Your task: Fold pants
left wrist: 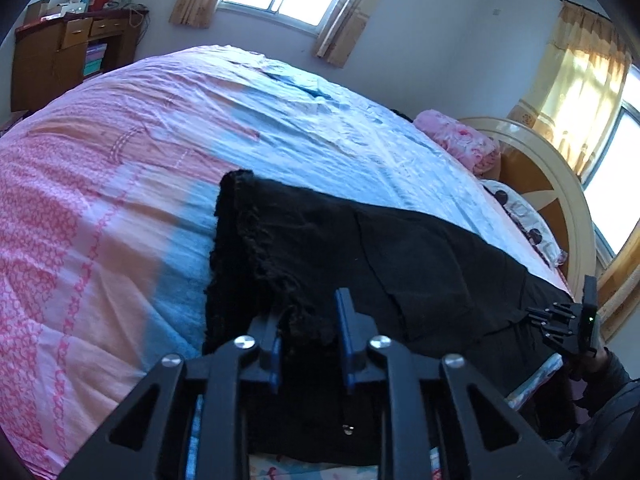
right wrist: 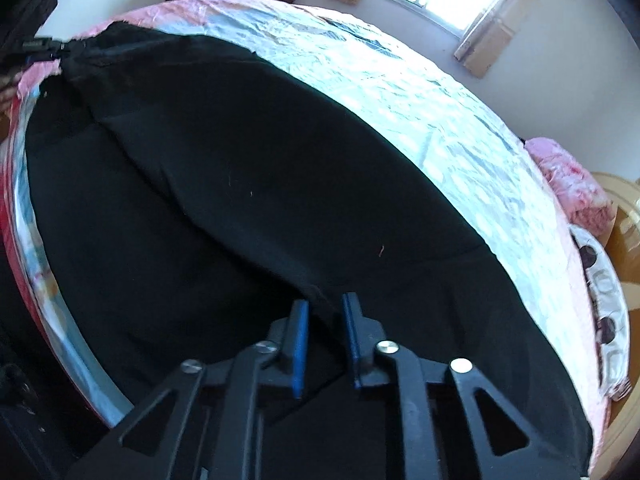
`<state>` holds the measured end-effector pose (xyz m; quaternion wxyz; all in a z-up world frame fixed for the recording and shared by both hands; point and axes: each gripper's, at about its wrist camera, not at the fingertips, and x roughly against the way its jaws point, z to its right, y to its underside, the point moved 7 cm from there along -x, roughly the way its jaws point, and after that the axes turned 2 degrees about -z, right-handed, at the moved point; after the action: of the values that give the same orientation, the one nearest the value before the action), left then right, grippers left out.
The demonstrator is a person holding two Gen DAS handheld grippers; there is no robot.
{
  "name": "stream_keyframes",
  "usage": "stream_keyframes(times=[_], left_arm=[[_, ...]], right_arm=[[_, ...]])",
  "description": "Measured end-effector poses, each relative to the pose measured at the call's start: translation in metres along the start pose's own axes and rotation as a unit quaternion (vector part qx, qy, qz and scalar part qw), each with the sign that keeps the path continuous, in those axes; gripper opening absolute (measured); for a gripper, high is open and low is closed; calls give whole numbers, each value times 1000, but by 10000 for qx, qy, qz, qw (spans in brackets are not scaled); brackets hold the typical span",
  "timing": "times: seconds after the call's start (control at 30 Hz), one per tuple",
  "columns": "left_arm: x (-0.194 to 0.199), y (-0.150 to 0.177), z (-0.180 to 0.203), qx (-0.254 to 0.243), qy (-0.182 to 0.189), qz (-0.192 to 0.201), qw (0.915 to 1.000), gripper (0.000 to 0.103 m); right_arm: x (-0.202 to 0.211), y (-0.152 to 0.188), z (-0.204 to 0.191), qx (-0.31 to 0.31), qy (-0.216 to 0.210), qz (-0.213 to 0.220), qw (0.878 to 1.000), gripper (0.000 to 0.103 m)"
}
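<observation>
Black pants [left wrist: 400, 248] lie spread along the near edge of the bed, with a frayed hem toward the left. My left gripper [left wrist: 310, 320] is shut on that frayed hem end, dark cloth bunched between its blue pads. In the right wrist view the pants [right wrist: 240, 160] fill most of the frame, and my right gripper [right wrist: 325, 312] is shut on a raised fold of the cloth. The right gripper [left wrist: 560, 320] also shows at the far right of the left wrist view, on the pants' other end. The left gripper [right wrist: 40, 46] is a small dark shape at the far corner.
The bed cover [left wrist: 120, 160] is pink and light blue and wrinkled. A pink pillow [left wrist: 460, 144] and a patterned pillow [left wrist: 528, 224] lie by the round headboard [left wrist: 560, 184]. A wooden desk [left wrist: 60, 56] stands by the far wall. A sleeve [left wrist: 608, 384] is at the right edge.
</observation>
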<state>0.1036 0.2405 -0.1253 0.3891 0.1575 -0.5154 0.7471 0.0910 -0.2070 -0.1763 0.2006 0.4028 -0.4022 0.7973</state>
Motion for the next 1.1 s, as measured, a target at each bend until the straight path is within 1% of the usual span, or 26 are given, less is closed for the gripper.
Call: stream_keyframes(times=[0.07, 0.2, 0.33, 0.37, 0.43, 0.53, 0.63, 0.73, 0.83, 0.9, 0.93, 0.97, 1.0, 1.07, 1.1], left_arm=[[2, -2, 0, -88, -140, 8, 9999, 20], [8, -7, 0, -110, -114, 82, 9998, 20], [16, -15, -3, 0, 13, 162, 9999, 19], [19, -17, -4, 56, 78, 177, 9998, 19], [24, -19, -5, 114, 165, 191, 9996, 18], [35, -19, -5, 135, 252, 181, 9994, 17], [44, -13, -6, 113, 274, 142, 9995, 17], [44, 1, -12, 155, 235, -17, 9996, 17], [32, 18, -21, 230, 128, -190, 9995, 17], [18, 32, -30, 376, 90, -346, 9987, 17], [14, 36, -32, 418, 93, -384, 9983, 18], [14, 37, -33, 379, 54, -352, 9986, 23], [16, 38, -34, 346, 7, -324, 9989, 24], [21, 39, -33, 286, -38, -336, 9990, 26], [24, 40, -31, 130, -143, -354, 9992, 28]], right_arm=[[2, 0, 1, -3, -8, 20, 10000, 8], [12, -2, 5, -69, -65, 95, 9999, 8], [28, -3, 9, -41, -77, 163, 9998, 5], [27, -3, 2, -54, -93, 166, 9998, 5], [35, -2, 1, -121, -189, 189, 9996, 4], [43, -8, 14, -186, -292, 254, 9991, 4], [60, -1, 9, -172, -480, 279, 9983, 4], [59, 5, 2, -56, -668, 198, 9976, 4], [46, 20, -11, 117, -891, -32, 9959, 4], [30, 20, -4, 124, -857, -132, 9962, 4], [28, 25, -10, 33, -925, -235, 9954, 4], [22, 28, -7, -35, -1129, -468, 9925, 6], [17, 30, -11, 23, -1145, -572, 9918, 6], [19, 29, -14, 231, -993, -487, 9936, 7], [22, 29, -14, 295, -1023, -504, 9930, 7]])
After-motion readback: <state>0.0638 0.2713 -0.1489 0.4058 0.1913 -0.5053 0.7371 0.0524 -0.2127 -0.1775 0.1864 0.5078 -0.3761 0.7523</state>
